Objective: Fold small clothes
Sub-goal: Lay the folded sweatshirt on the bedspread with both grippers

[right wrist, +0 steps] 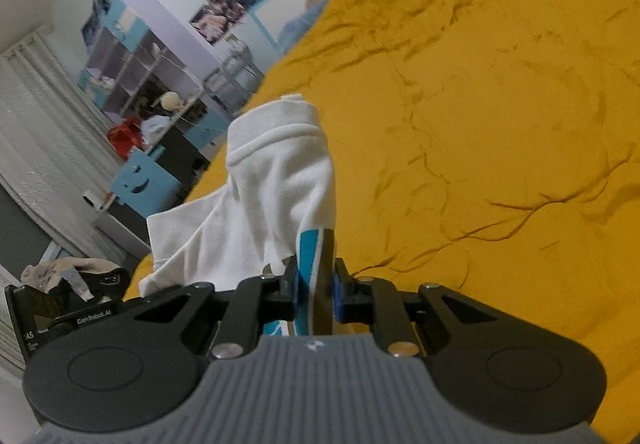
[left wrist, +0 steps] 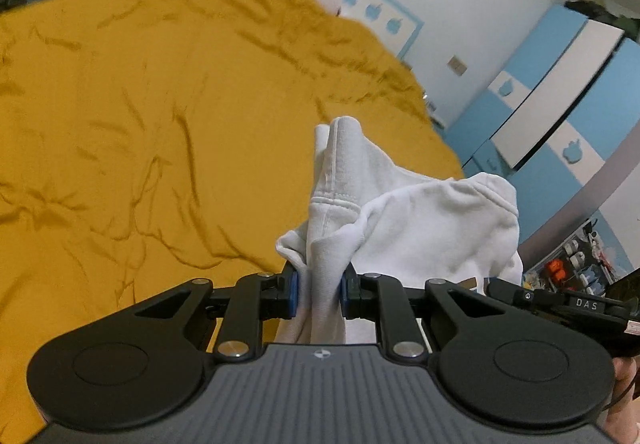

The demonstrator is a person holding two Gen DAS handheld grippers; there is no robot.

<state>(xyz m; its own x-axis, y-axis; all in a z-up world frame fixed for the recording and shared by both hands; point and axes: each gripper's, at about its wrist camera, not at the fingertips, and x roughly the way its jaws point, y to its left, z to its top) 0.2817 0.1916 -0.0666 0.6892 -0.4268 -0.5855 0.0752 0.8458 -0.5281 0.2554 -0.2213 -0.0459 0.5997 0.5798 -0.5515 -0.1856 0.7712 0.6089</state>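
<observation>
A small white garment [left wrist: 404,211] hangs bunched between both grippers above a mustard-yellow bedspread [left wrist: 140,123]. My left gripper [left wrist: 319,294] is shut on a gathered fold of the white cloth, which rises in front of its blue pads. In the right wrist view the same white garment [right wrist: 276,179] stands up ahead of my right gripper [right wrist: 316,294], which is shut on an edge with a teal and dark print. The right gripper's body shows at the right edge of the left wrist view [left wrist: 560,304]. The garment's lower part is hidden behind the grippers.
The wrinkled bedspread [right wrist: 500,103] fills most of both views. Blue and white wardrobe doors [left wrist: 560,91] stand past the bed's right side. A shelf unit [right wrist: 136,75] with toys and a blue chair [right wrist: 140,179] stand to the left. A pile of cloth [right wrist: 68,272] lies low left.
</observation>
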